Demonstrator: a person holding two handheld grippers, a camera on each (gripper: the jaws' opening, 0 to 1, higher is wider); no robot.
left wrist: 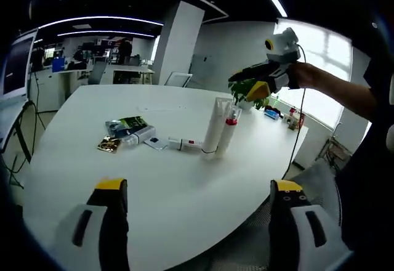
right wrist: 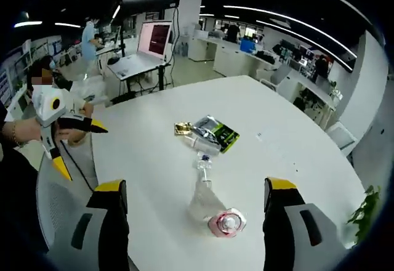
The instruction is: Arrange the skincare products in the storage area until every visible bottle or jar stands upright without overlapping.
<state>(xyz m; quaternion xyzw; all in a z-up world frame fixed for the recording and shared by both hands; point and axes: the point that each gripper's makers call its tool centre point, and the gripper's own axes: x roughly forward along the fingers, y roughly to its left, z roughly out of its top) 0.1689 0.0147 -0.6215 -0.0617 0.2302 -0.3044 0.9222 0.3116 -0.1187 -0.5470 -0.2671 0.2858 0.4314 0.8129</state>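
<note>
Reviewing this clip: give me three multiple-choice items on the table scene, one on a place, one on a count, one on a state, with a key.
1. Where do the two tall tubes stand relative to the green packet in the left gripper view?
A. To its right
B. To its left
C. On top of it

2. How many tall tubes stand upright together?
A. One
B. Two
C. Four

3. How are the left gripper's jaws?
A. Clamped on a tube
B. Closed, holding nothing
C. Spread wide, holding nothing

Key: 1 A, the tubes rise right of the packet on the white table. 2 B, a pair side by side. 3 C, bare table shows between the jaws.
</note>
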